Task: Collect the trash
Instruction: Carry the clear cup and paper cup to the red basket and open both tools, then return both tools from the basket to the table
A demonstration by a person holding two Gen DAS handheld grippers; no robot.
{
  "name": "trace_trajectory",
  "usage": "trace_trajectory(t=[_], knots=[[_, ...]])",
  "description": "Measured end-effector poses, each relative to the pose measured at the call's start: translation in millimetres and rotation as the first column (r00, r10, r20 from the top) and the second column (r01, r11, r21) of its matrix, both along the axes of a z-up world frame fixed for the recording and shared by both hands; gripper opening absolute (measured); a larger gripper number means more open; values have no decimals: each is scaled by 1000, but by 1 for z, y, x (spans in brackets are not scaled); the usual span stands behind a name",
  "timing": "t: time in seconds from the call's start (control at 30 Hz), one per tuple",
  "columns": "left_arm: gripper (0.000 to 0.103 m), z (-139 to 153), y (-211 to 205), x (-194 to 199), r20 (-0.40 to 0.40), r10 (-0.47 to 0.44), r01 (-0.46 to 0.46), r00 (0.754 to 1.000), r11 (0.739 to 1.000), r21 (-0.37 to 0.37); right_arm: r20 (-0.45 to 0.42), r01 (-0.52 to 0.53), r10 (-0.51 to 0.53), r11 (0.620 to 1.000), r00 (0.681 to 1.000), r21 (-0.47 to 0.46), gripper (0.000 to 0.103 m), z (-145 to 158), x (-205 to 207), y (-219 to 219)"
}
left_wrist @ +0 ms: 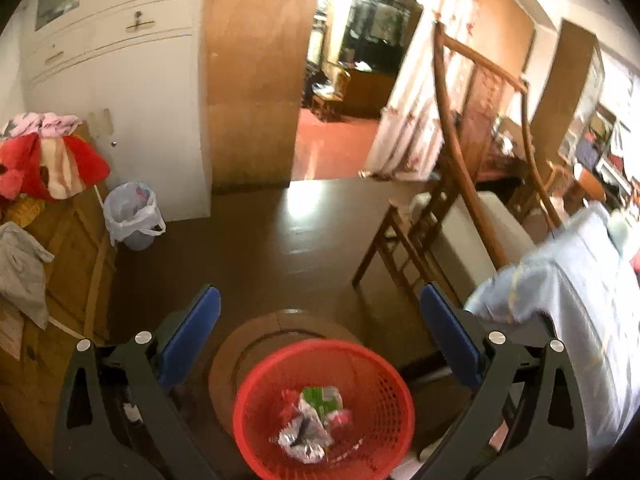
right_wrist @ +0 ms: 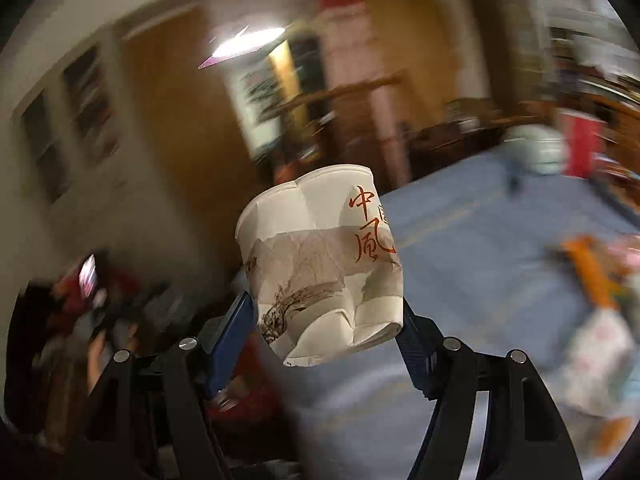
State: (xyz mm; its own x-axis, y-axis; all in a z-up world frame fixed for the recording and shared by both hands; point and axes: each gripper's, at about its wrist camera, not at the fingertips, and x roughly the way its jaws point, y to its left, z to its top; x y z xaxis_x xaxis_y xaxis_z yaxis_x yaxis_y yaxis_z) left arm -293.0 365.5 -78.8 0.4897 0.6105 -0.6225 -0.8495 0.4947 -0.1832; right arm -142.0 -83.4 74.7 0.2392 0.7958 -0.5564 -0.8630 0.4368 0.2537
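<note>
In the left wrist view, my left gripper [left_wrist: 320, 320] is open and empty, hovering above a red plastic basket [left_wrist: 372, 368] on a round wooden stool [left_wrist: 256, 336]. The basket holds crumpled trash [left_wrist: 310, 420]: foil and green and red wrappers. In the right wrist view, my right gripper [right_wrist: 326, 320] is shut on a crumpled white paper cup [right_wrist: 320, 264] with red Chinese characters and an ink landscape print. The cup is held up in the air, tilted, above a light blue cloth surface [right_wrist: 480, 240]. The right view is motion-blurred.
A bin lined with a white bag [left_wrist: 134, 216] stands by the white cabinet [left_wrist: 120, 60] at left. A wooden chair [left_wrist: 444, 184] stands right of centre. A blue cloth-covered surface [left_wrist: 580, 300] lies at right. Colourful wrappers [right_wrist: 600, 292] lie on the blue cloth. Clothes [left_wrist: 44, 160] pile on wooden furniture at left.
</note>
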Motion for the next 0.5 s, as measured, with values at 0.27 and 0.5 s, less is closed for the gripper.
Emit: trace_trajectory(t=[0.27, 0.5], knots=[[96, -1, 46, -35, 51, 116, -116, 992, 993, -2, -79, -275, 265, 950, 961, -152, 80, -50, -69, 146], [96, -3, 57, -47, 88, 140, -138, 986, 990, -30, -86, -232, 220, 955, 972, -186, 81, -57, -60, 143]])
